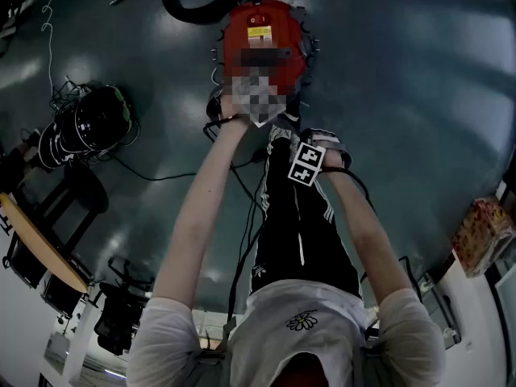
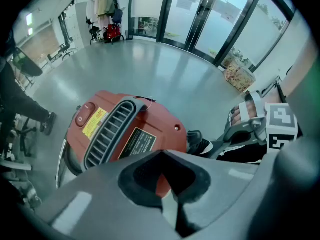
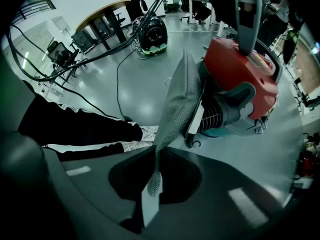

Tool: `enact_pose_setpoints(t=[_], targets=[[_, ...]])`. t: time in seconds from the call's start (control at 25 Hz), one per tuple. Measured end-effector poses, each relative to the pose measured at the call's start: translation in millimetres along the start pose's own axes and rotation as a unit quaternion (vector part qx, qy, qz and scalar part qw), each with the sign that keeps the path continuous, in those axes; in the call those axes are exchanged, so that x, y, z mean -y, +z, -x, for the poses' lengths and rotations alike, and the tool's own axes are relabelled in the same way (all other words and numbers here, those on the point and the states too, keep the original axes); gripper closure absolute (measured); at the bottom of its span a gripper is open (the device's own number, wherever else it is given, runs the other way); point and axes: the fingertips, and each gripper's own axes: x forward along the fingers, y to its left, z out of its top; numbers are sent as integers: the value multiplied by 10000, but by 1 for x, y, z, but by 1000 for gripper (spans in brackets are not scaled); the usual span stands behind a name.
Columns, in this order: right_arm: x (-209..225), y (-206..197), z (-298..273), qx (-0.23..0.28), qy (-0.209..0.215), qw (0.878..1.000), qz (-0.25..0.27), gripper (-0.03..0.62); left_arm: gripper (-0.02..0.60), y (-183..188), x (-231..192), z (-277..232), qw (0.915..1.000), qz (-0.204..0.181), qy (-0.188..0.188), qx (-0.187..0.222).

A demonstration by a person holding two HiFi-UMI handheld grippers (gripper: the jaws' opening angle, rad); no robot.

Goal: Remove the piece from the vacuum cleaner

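Right gripper [image 3: 156,148]: fingers [image 3: 215,164] clamped on the lower corner of the grey mesh piece [image 3: 177,96]. A small white tag [image 3: 150,201] hangs past the pinch, toward the camera. From the pinch the piece runs up to the open end of the vacuum cleaner [image 3: 245,69], with its upper part beside the white rim there. Can't tell if it's fully clear of the opening.

Left gripper [image 2: 161,154]: fingers [image 2: 100,184] closed down, and red shows between the pads, so they look to be gripping the vacuum's red shell. That's just below the black label [image 2: 137,143]. The vent grille [image 2: 107,134] and red switch [image 2: 81,118] sit further out.

Head view: the vacuum sits on the grey floor [image 1: 419,79] ahead of the person, both arms reaching down. The left arm ends at the shell. The right gripper's marker cube [image 1: 306,164] is nearer the body, above a black trouser leg [image 1: 298,224].

A black canister [image 1: 93,123] with coiled cable stands well off to the left. A wood-topped bench [image 1: 40,248] is at the left edge.
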Motion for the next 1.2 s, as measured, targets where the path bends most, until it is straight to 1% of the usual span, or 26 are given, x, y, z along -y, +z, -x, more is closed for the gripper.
enact_pose_setpoints(t=[0.44,0.48,0.52,0.6,0.64,0.68,0.72,0.8,0.84,0.92,1.0,1.04,1.08,1.16,1.2], targets=[[-7,7,0,90,109,9998,-116,560,580,-1,1,1,10000,11,9,47],[-11,6,0,70,202,9998,-15,560,580,-1,1,1,10000,20,13,59],[-22,5,-1,37,397,9990,200,560,580,-1,0,1,10000,29,14,62],[-63,-1,-5,-47,917,9924,820,560,580,-2,-1,1,10000,53,24,53],[-85,-5,-8,-83,1075,9896,953,560,580,-1,-1,1,10000,61,35,59],[-100,-9,-10,-97,1150,9897,842,559,580,0,-1,1,9999,59,45,84],[-107,-11,-10,-79,1170,9915,564,559,580,2,0,1,9999,50,59,129],[-95,-6,-5,32,1051,9945,27,559,580,3,-4,2,9996,69,140,250],[-83,-2,-2,101,945,9954,-143,559,580,2,-7,3,9993,136,194,304],[-61,2,9,216,754,9960,-421,559,581,-3,-4,1,9981,440,189,388],[-43,1,30,292,619,9954,-669,559,581,-9,12,7,9938,962,31,563],[-35,1,43,331,558,9952,-736,559,581,-10,19,16,9888,1287,-16,754],[-25,1,57,374,498,9953,-738,557,581,-9,24,29,9818,1625,-28,985],[-4,4,85,487,361,9965,-570,557,581,-4,23,61,9647,2209,35,1434],[6,6,100,572,285,9969,-469,557,581,1,21,78,9571,2399,94,1624]])
